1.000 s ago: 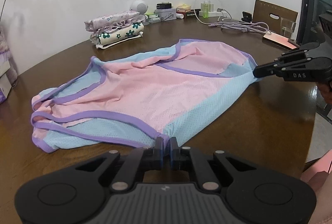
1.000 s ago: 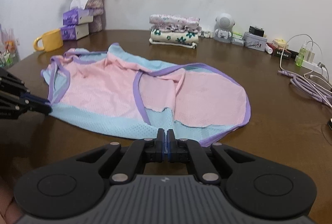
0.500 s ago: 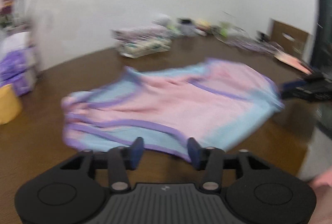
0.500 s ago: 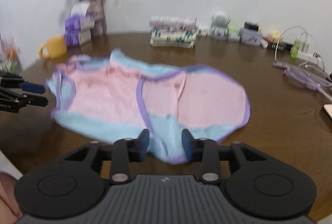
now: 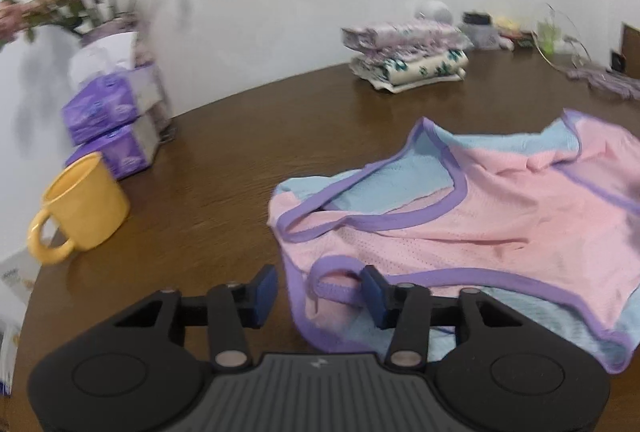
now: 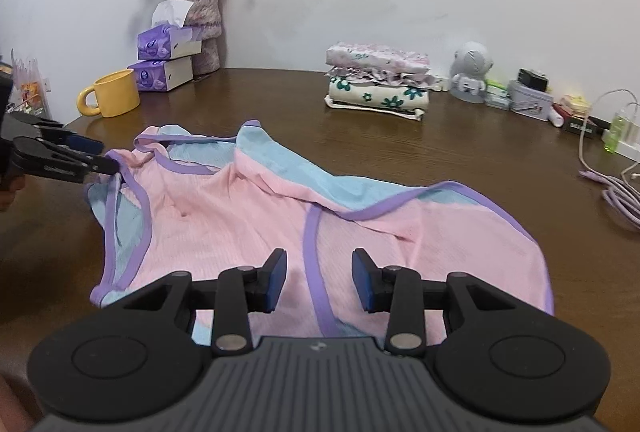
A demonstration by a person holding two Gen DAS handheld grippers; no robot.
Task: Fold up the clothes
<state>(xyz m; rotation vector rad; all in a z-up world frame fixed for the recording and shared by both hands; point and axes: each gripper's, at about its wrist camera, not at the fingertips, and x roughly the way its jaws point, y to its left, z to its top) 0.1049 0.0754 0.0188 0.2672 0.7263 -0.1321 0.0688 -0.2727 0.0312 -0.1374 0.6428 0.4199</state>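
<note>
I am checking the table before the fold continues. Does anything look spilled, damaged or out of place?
Nothing spilled or damaged. The pink and blue garment lies rumpled, its purple-trimmed straps bunched rather than flat. The yellow mug stands upright, and the folded clothes sit neatly stacked.

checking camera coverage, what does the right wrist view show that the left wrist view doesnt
Only the right wrist view: the left gripper seen from outside at the garment's strap end, and a white robot figurine.
Only the left wrist view: a purple strap loop lying between the open left fingers.
Both: pink and blue garment, yellow mug, folded clothes stack.
</note>
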